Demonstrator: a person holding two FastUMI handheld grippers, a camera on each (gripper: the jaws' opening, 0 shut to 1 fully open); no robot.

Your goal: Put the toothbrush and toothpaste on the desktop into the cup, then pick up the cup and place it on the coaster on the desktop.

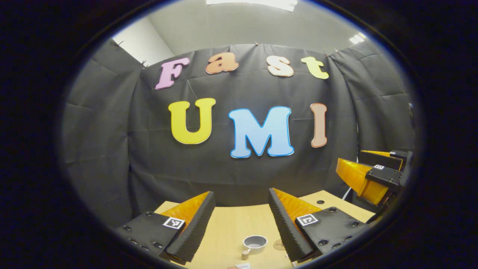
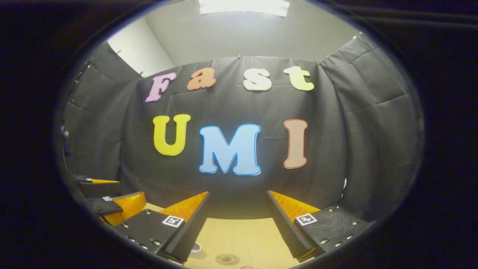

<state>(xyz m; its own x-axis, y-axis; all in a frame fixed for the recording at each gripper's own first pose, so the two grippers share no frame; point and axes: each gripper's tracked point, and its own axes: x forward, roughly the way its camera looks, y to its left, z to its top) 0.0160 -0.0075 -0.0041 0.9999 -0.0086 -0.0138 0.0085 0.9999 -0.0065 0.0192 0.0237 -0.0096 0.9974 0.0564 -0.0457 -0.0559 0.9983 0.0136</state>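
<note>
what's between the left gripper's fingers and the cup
Bare desktop only, in the left gripper view: the open left gripper hangs above the cup.

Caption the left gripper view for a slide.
Open left hand-held gripper raised over the wooden desktop, framing the grey cup below; right hand-held gripper alongside.

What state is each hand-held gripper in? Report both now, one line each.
Left hand-held gripper: open, holding nothing, above the table.
Right hand-held gripper: open, holding nothing.
</note>
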